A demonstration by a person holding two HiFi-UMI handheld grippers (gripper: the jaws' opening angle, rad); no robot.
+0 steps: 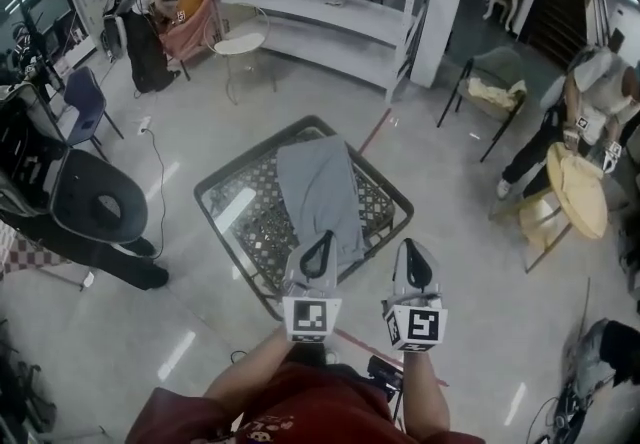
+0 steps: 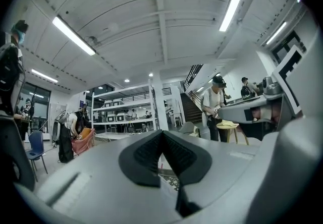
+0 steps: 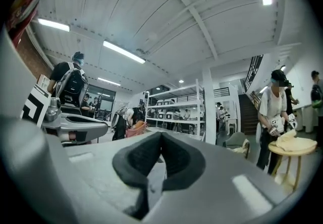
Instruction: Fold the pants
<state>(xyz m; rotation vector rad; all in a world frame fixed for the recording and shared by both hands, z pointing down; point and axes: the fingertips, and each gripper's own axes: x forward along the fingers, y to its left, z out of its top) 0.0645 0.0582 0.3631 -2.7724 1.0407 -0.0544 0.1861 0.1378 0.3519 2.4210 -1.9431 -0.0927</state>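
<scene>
Where the one glass-topped table point(image 1: 235, 187) stands, one pair of grey pants point(image 1: 318, 182) lies flat along it. My two grippers are level: left gripper point(image 1: 319, 244) over the pants' near end, right gripper point(image 1: 411, 250) beside it, both clenched, nothing seen between.

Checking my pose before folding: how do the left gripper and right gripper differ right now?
In the head view, the left gripper overlaps the near end of the grey pants; the right gripper sits to their right, off the cloth, by the table edge. The left gripper's marker cube faces the camera squarely; the right gripper's is turned, showing two sides. Both are shut, pointing forward.
</scene>
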